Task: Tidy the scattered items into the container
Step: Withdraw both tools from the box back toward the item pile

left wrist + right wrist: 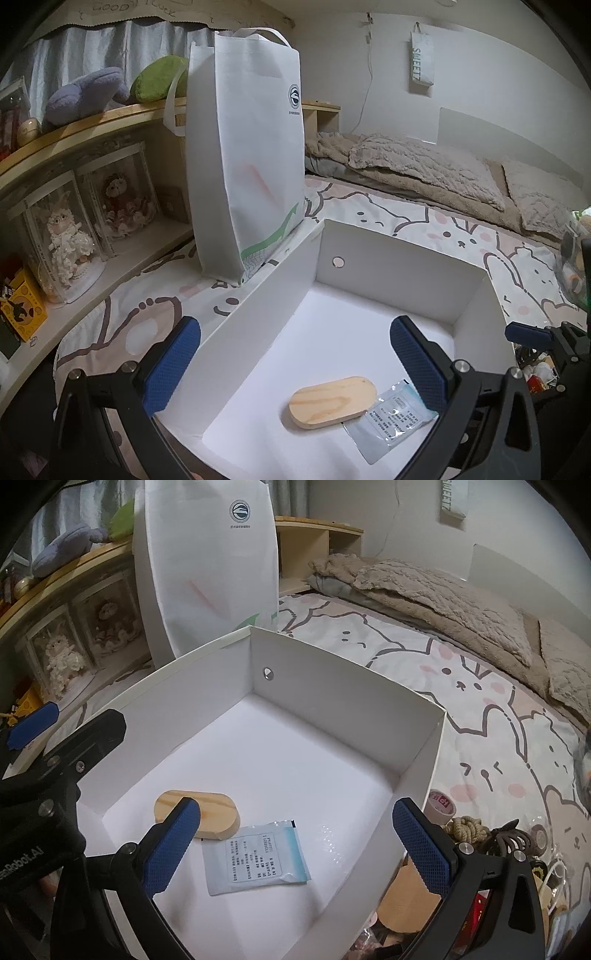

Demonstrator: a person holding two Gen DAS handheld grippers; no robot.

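The box (pixel 332 686) is plain white. The block (pixel 207 808) is pale wood-grain, the sachet (pixel 258 853) light blue with black print. Gripper pads (pixel 173 845) are blue and dimpled. The sheet (pixel 480 686) shows pink-cheeked cartoon animals.

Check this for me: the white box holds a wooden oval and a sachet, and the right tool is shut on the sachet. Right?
Not quite. The right tool is open and holds nothing; the right wrist view shows the sachet lying flat on the floor of the box beside the wooden oval.
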